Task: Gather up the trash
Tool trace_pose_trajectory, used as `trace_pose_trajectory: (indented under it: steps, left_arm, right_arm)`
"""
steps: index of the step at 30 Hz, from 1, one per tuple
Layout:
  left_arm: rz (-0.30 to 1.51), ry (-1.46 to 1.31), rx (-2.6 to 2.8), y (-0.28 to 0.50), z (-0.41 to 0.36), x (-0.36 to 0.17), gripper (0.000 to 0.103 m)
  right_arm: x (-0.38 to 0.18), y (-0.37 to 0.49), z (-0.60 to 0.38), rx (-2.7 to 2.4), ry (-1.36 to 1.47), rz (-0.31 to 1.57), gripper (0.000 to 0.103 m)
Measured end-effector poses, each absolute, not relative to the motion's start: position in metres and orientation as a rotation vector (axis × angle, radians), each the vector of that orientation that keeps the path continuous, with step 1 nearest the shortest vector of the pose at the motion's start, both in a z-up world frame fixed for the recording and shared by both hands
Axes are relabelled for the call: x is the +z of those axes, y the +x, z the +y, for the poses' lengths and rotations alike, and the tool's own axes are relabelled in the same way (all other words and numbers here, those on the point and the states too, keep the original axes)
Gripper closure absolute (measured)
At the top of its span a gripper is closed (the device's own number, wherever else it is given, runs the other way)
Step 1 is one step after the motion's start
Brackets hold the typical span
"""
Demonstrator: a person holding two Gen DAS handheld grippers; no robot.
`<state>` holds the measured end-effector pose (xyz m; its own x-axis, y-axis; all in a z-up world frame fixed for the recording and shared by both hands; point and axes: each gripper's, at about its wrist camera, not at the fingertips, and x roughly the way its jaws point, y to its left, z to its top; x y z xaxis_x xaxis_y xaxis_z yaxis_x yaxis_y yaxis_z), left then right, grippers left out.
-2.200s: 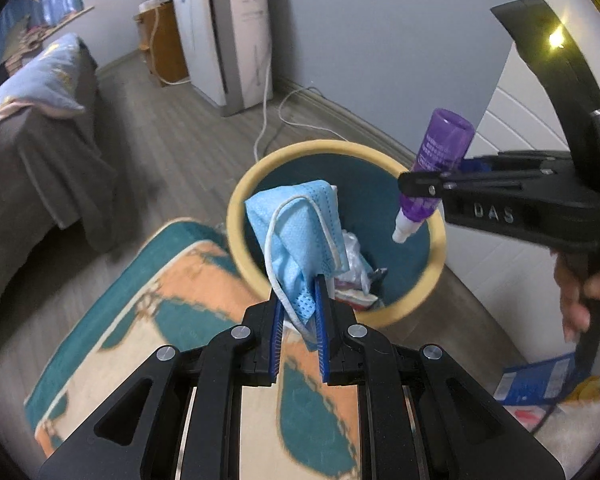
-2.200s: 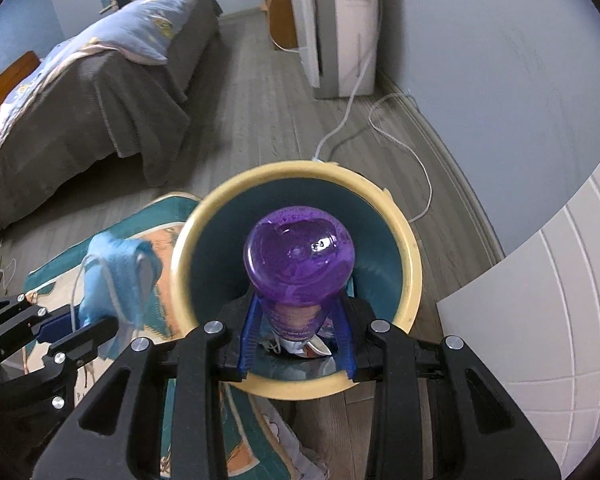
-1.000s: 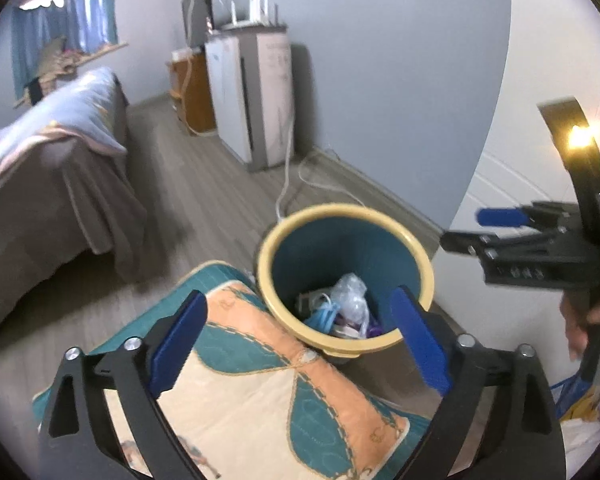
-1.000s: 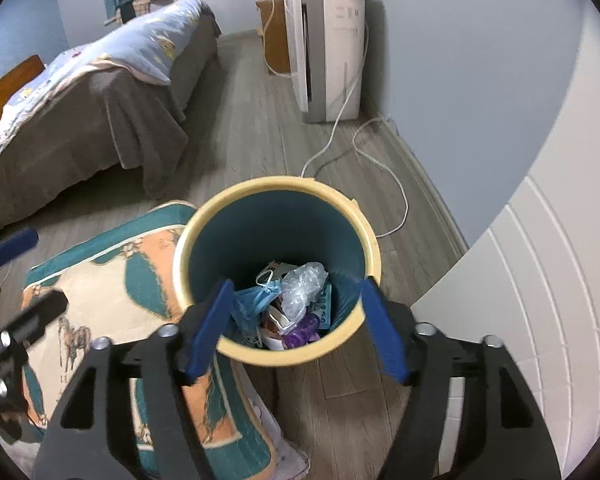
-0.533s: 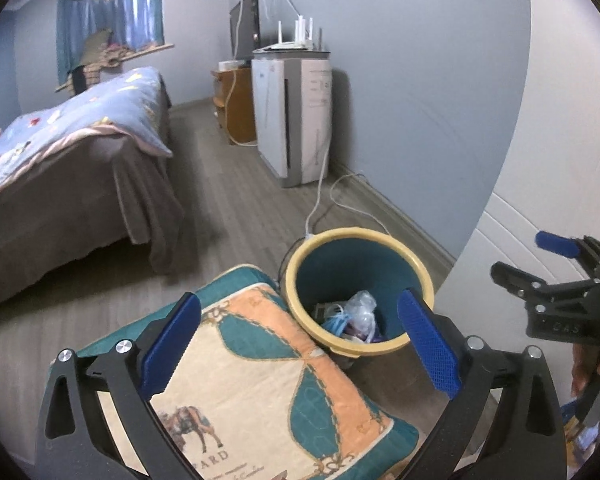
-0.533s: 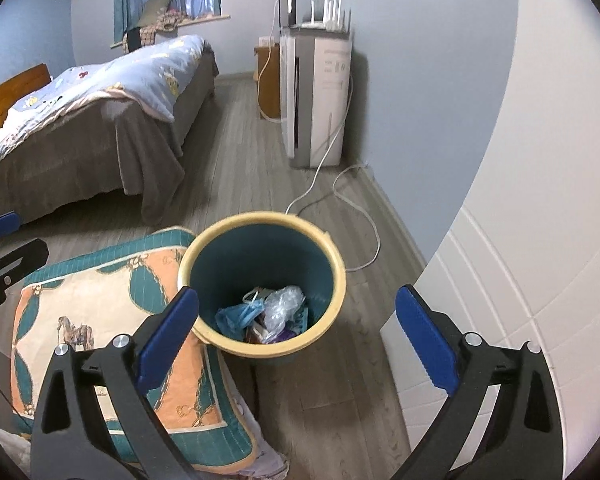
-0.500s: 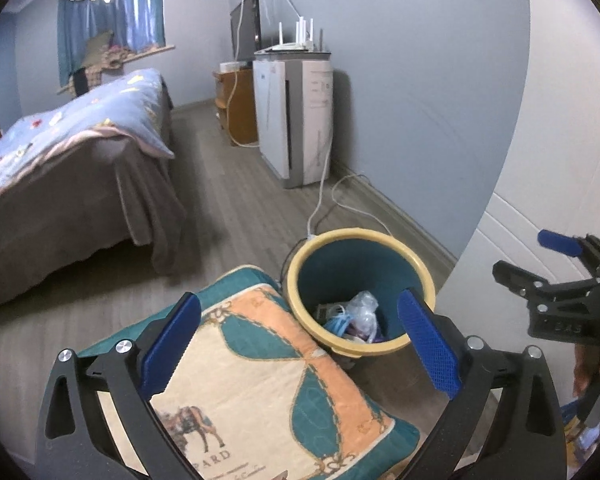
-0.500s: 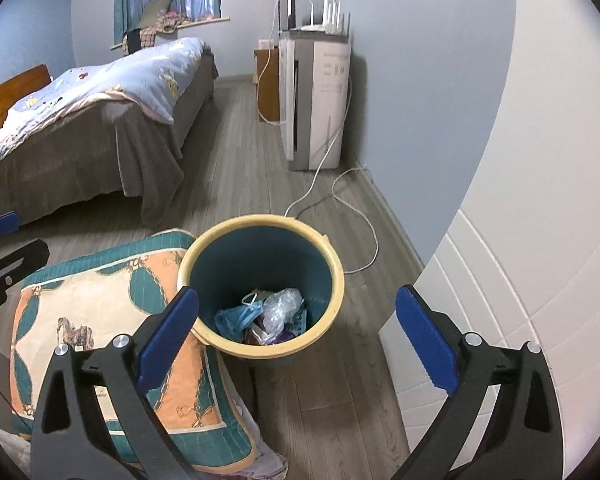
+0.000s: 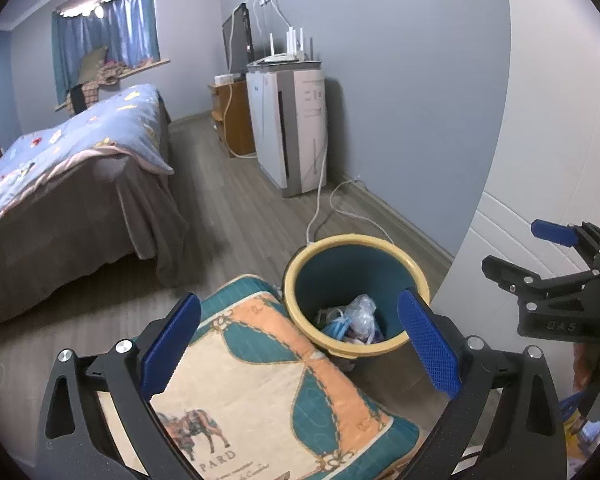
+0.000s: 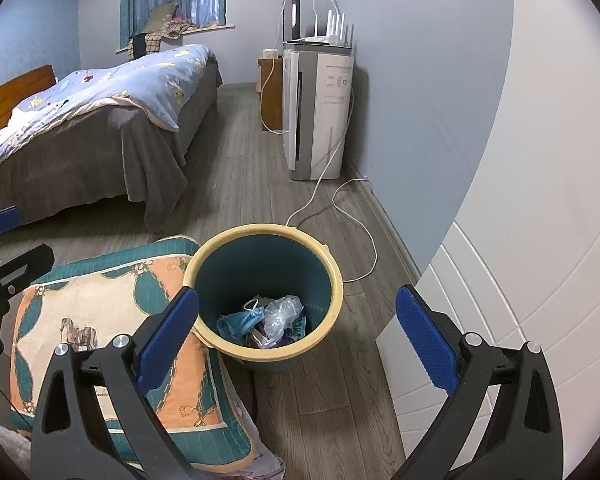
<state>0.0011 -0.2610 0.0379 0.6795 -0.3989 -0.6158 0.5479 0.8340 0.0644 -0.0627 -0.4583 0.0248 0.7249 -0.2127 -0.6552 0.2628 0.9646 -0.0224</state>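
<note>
A teal trash bin with a yellow rim [image 9: 296, 268] [image 10: 220, 240] stands on the wood floor by the wall. Inside lie a blue face mask [image 10: 236, 322] [image 9: 338, 326], a crumpled clear plastic bag [image 10: 282, 312] [image 9: 362, 312] and a bit of purple bottle [image 10: 288, 338]. My left gripper [image 9: 300, 344] is open and empty, held above and back from the bin. My right gripper [image 10: 298, 344] is open and empty, above the bin's near side. The right gripper also shows at the right edge of the left wrist view [image 9: 556, 264].
A patterned teal and orange cushion [image 9: 260, 396] [image 10: 100, 320] lies beside the bin. A bed [image 10: 100, 120] stands at the left. A white air purifier [image 10: 316, 112] stands by the wall, its cable [image 10: 340, 208] trailing on the floor. A white cabinet [image 10: 520, 280] is at the right.
Both grippers opened and let go of the face mask and the purple bottle, which now lie in the bin. Both grippers then rose and drew back from the bin.
</note>
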Motion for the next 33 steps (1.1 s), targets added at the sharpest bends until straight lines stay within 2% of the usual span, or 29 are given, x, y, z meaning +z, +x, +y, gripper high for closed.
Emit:
trace_pose_trajectory:
  steps: [33]
  left_arm:
    - [0.637,0.252,-0.516,0.0018,-0.2561,0.0442,0.005]
  right_arm:
    - [0.0263,-0.0614,-0.4642,-0.276,0.080,0.719,0.006]
